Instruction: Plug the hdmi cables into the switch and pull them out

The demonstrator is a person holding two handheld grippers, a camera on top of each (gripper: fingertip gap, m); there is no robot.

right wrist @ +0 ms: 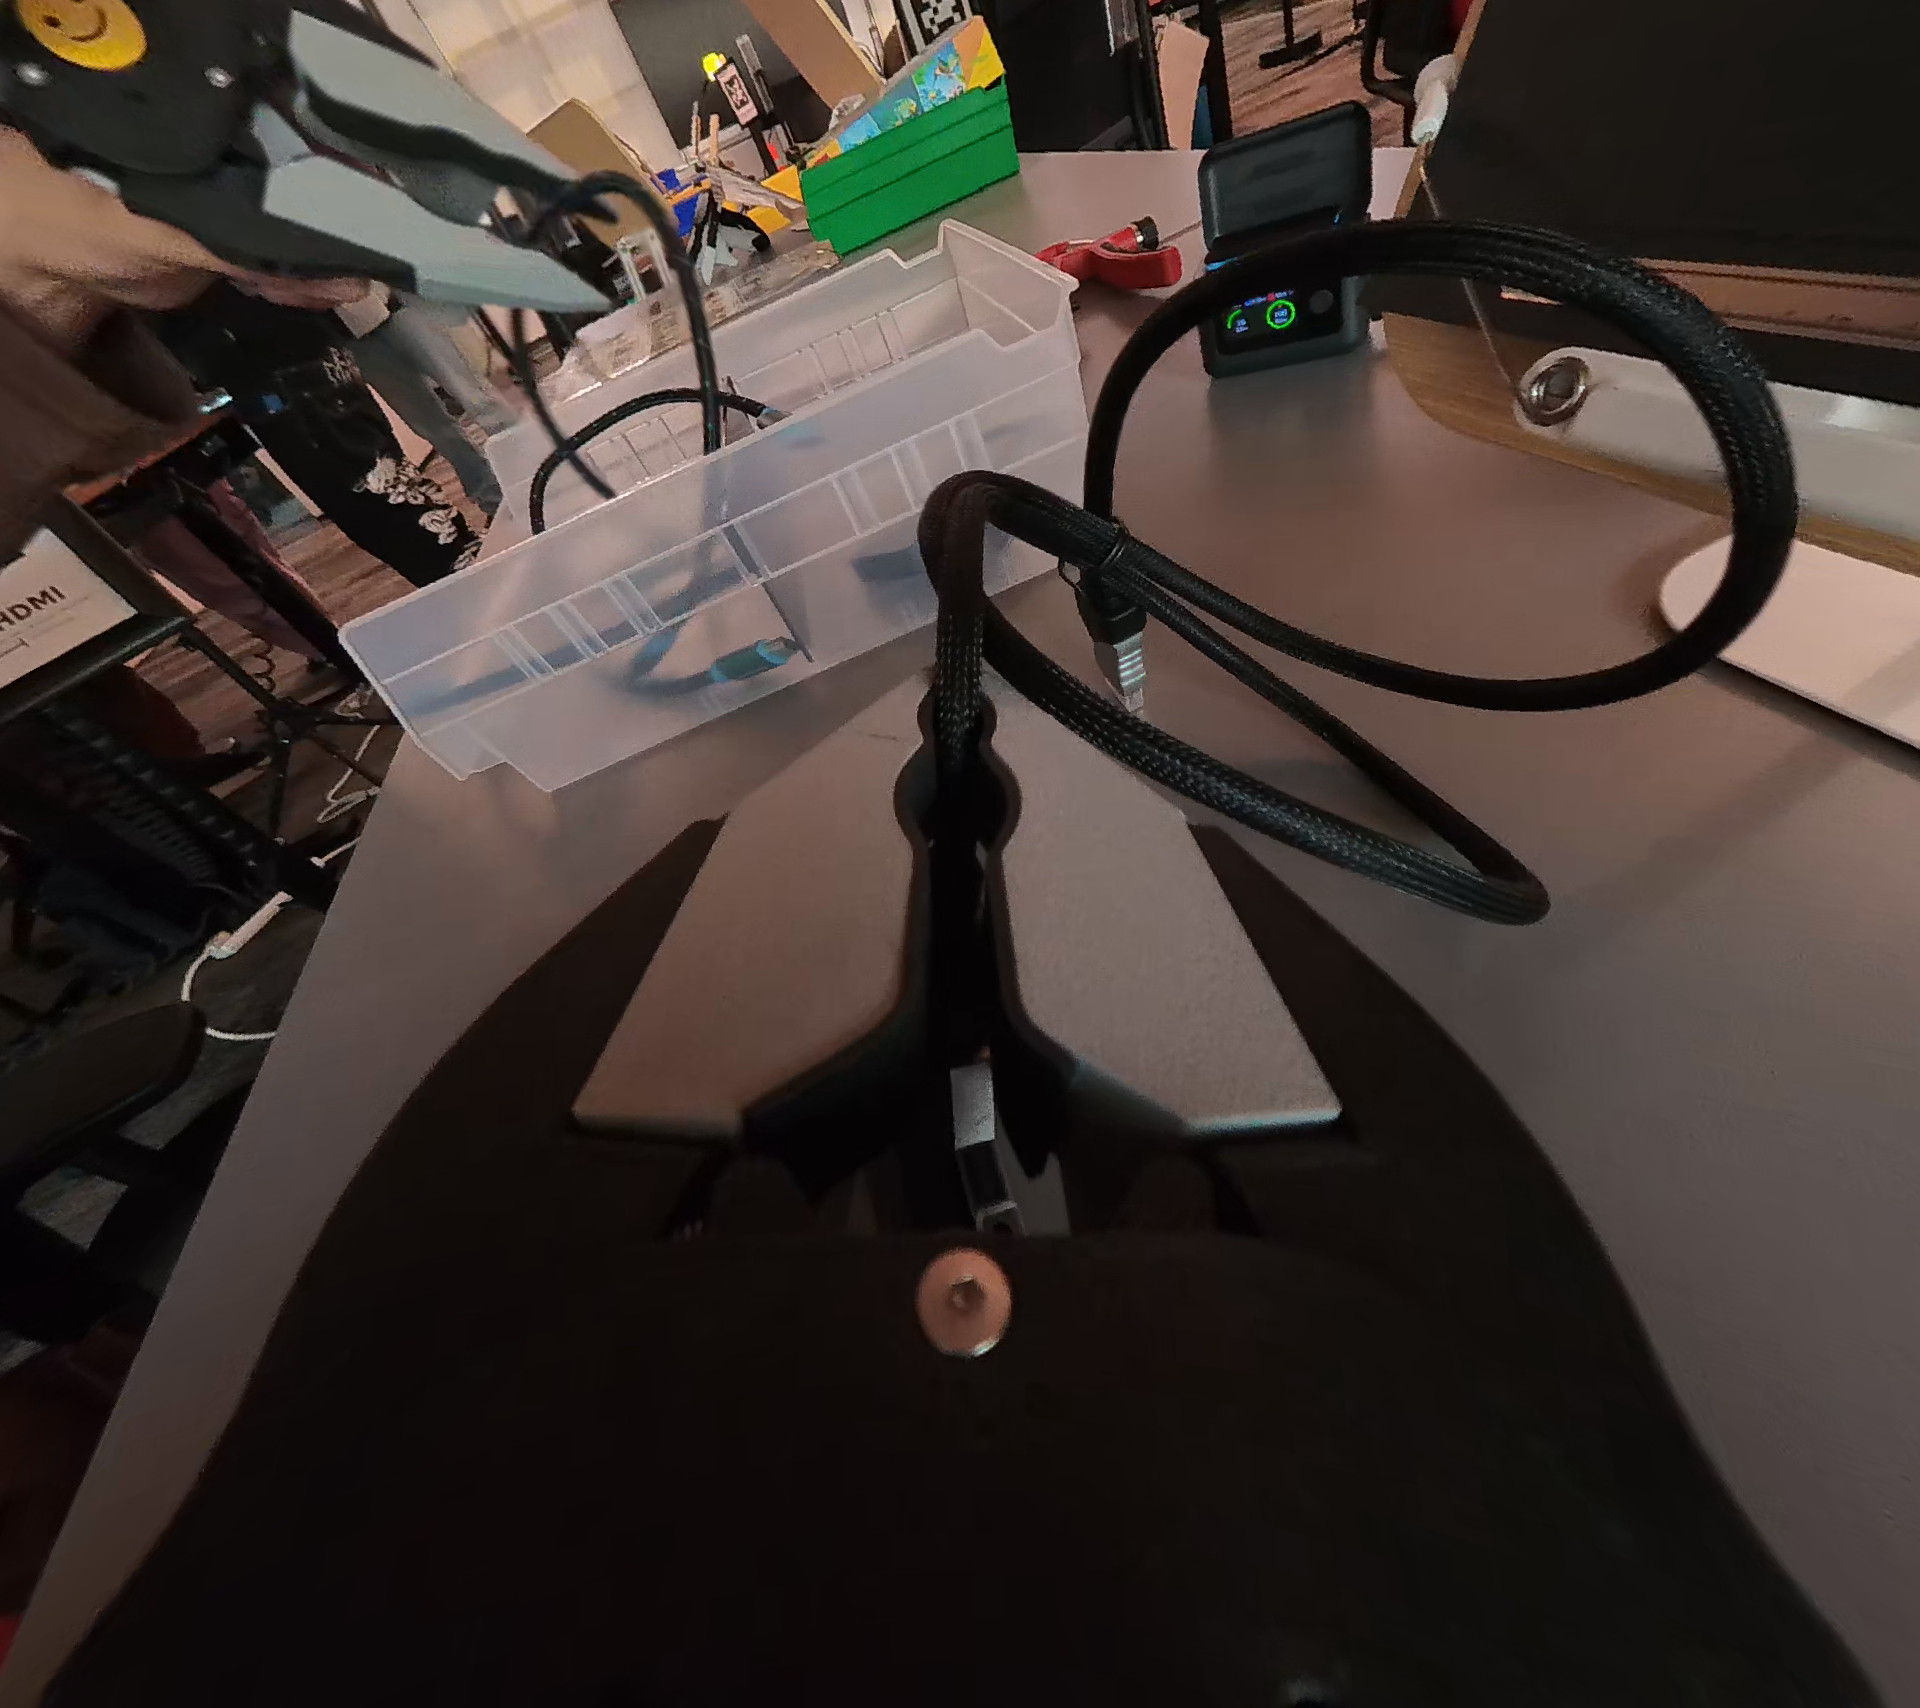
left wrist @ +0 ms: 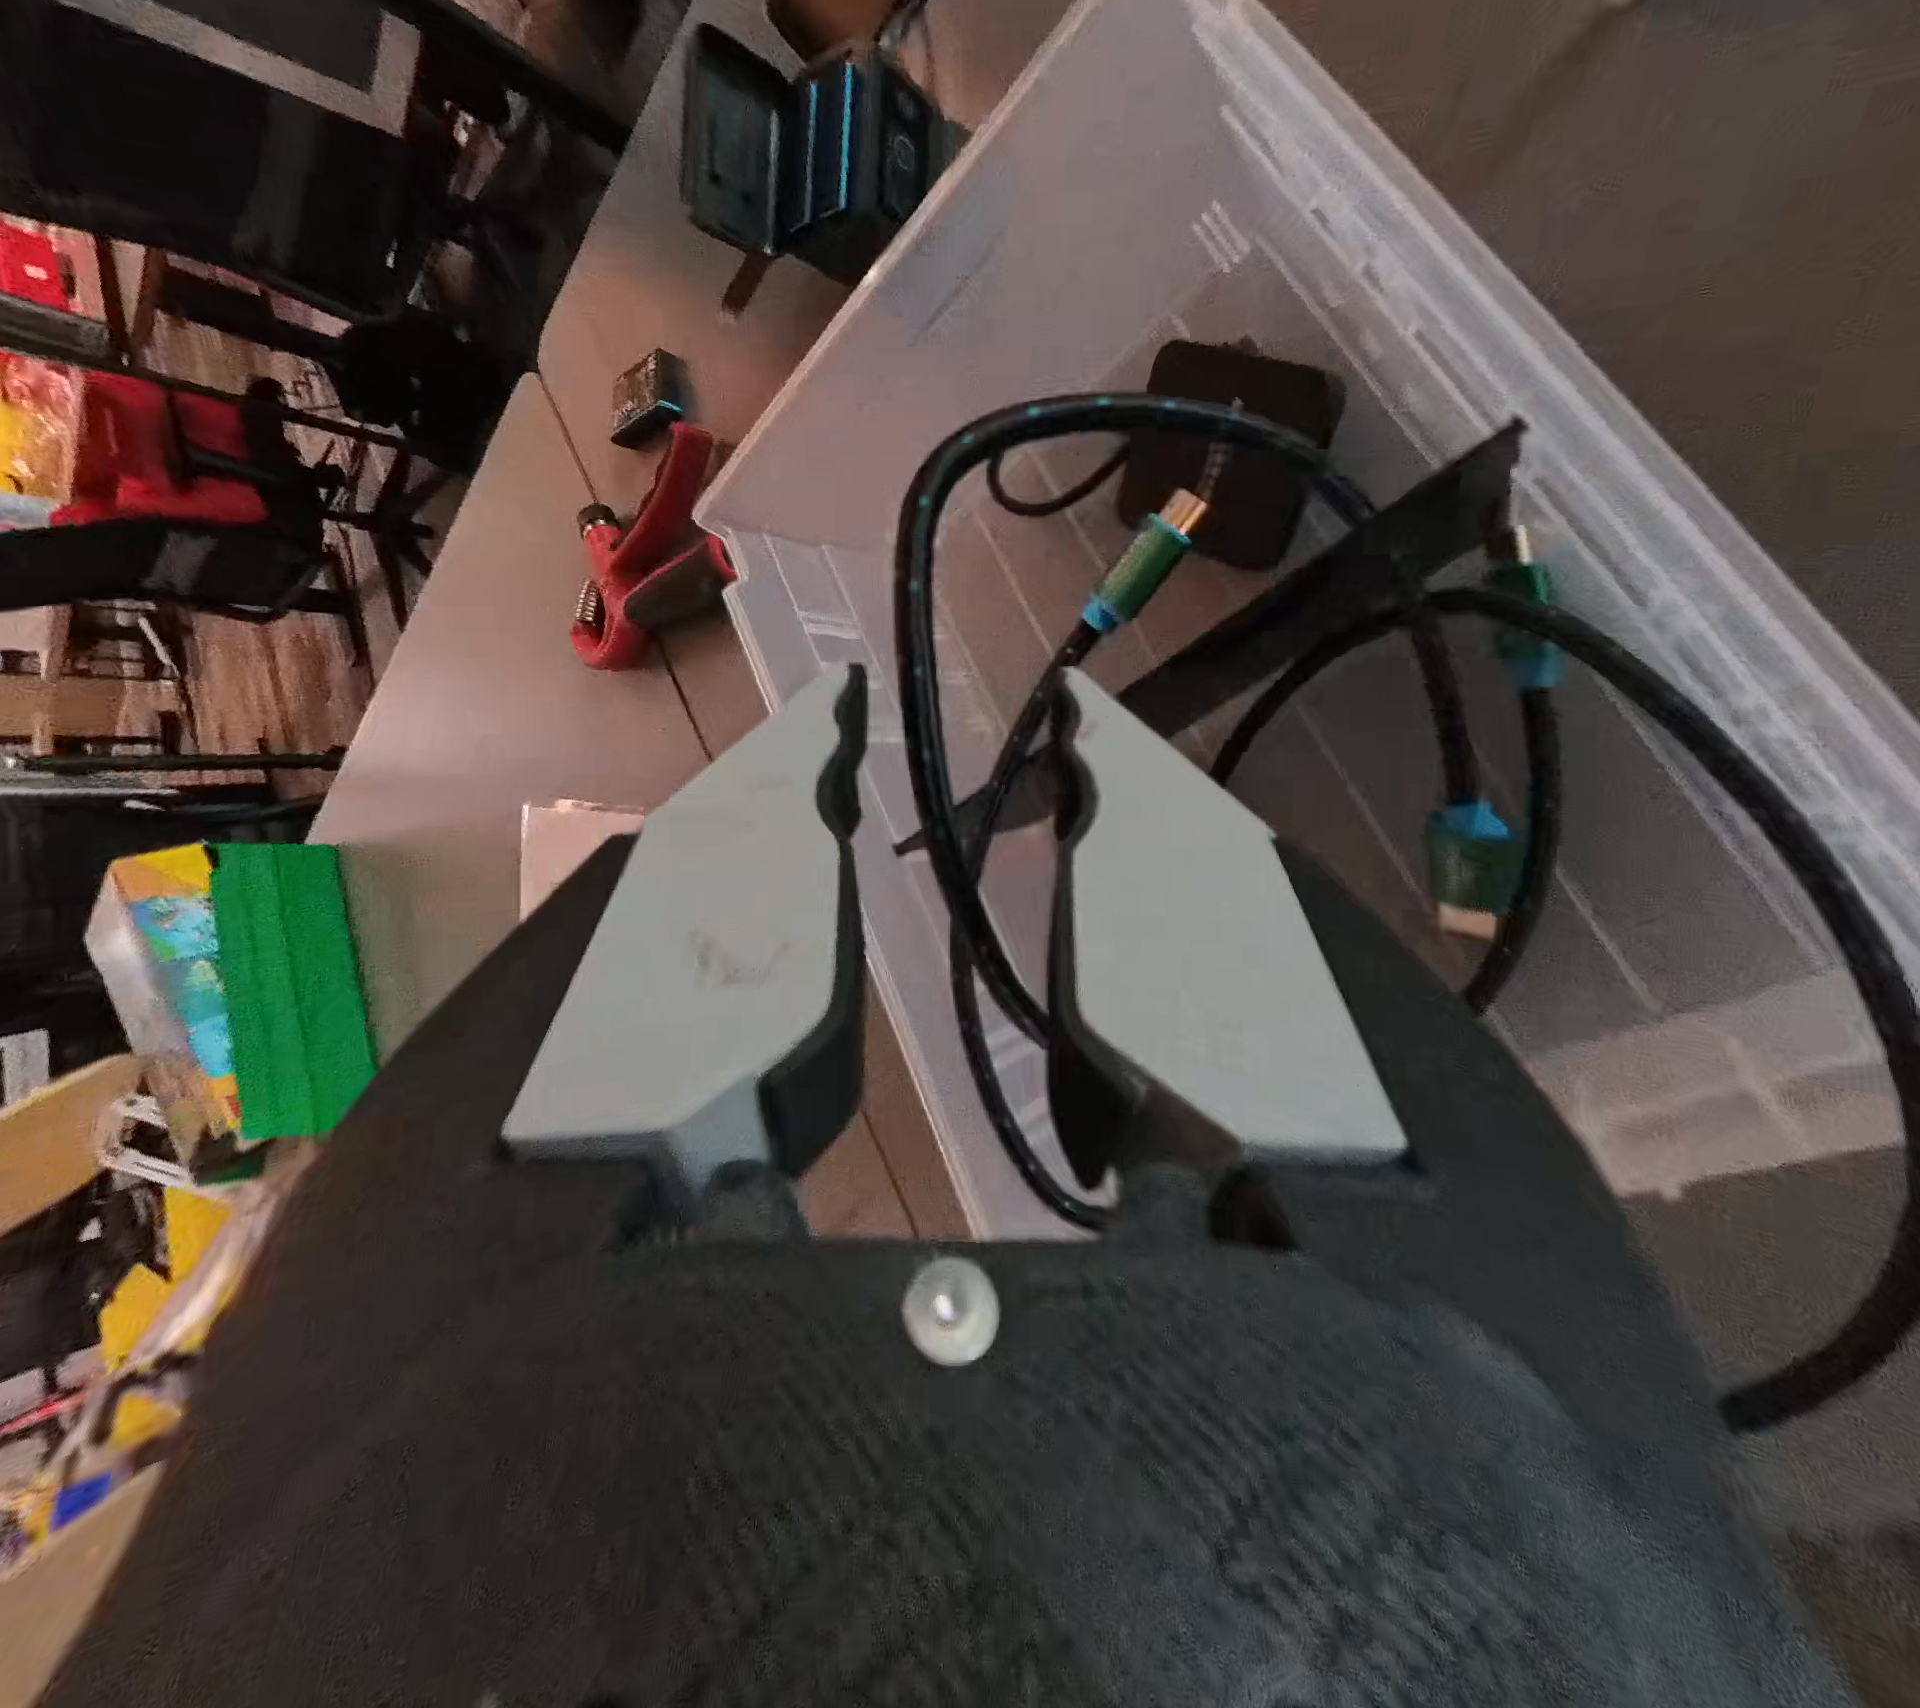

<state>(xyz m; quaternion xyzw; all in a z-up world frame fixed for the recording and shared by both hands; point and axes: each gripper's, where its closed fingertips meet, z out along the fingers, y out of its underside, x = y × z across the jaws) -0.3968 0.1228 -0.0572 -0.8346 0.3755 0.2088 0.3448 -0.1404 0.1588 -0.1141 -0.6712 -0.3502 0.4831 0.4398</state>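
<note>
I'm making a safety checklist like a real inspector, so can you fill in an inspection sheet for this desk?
Surface: grey table, no spills seen.
Job's things: clear bin holding a black box, probably the switch. A green plug points at it; I cannot tell whether it is plugged in.
Clutter: red clamp, power bank with lit screen, green tray.
Grippers: left gripper has its jaws apart over the bin; right gripper is shut on the braided cable.
Cables: thin cable runs between the left jaws; the braided cable loops across the table.
Surroundings: people standing, chairs, shelves.
</note>
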